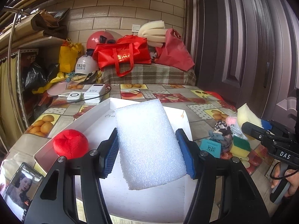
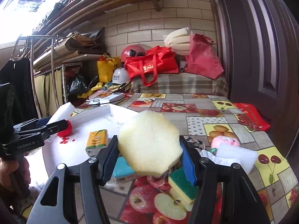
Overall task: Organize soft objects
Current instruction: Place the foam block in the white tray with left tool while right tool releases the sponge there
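Observation:
My left gripper [image 1: 147, 153] is shut on a white foam block [image 1: 147, 141], held above the shallow white box [image 1: 89, 115]. A red soft ball [image 1: 70, 143] lies in the box's left part. My right gripper [image 2: 149, 151] is shut on a pale yellow sponge [image 2: 149, 141], which it holds over the fruit-print tablecloth [image 2: 214, 112] just right of the box [image 2: 74, 149]. In the left wrist view the right gripper [image 1: 261, 128] shows at the right edge with the yellow sponge [image 1: 246, 114]. A small orange tissue pack [image 2: 97, 141] lies in the box.
On the cloth lie a green-and-yellow scouring sponge [image 2: 180, 183], a teal pack [image 2: 123, 169], a pink plush [image 2: 225, 141], a white foam piece [image 2: 235, 155] and bundled fabric [image 1: 222, 132]. A phone [image 1: 20, 184] lies left of the box. Power banks [image 1: 89, 93] and red bags [image 1: 121, 54] sit behind.

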### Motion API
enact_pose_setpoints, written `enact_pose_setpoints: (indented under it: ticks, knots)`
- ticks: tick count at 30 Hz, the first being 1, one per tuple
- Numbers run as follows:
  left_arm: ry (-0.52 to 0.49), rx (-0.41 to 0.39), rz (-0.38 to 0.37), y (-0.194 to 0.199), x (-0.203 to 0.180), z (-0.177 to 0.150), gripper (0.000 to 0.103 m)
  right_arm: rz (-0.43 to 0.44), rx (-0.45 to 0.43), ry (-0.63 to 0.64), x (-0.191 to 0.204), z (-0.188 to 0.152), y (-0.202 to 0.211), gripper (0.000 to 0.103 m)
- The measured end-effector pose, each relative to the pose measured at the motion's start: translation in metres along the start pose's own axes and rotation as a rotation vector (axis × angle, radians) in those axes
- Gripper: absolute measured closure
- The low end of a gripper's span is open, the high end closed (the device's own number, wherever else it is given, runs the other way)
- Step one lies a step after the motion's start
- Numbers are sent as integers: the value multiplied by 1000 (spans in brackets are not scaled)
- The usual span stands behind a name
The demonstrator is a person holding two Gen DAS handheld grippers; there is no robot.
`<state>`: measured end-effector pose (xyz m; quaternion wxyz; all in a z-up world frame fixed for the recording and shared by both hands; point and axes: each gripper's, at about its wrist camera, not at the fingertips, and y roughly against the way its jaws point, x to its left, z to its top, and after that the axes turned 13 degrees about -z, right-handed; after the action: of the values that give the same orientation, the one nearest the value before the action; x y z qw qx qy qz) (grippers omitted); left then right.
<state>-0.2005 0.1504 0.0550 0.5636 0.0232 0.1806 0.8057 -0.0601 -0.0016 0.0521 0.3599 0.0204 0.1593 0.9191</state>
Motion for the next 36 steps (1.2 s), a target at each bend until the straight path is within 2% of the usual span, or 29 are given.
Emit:
enact_pose_setpoints:
  ticks: [3,8,12,20,36]
  knots:
    - [-38,-10,73,-2,6,0,43,13,0,8,9,1,-4,41]
    - [-28,-8,101,-4,21,0,43,56,37,23,27,2,-19,41]
    - [-23,12,104,-9,29,-1,43,75,75,25,38,2,-37,41]
    - [1,13,135,-12,49,2,43,82,24,108,66,5,-41,41]
    - [6,23,150,-26,63,9,43,73,28,110,99,21,-82,40]
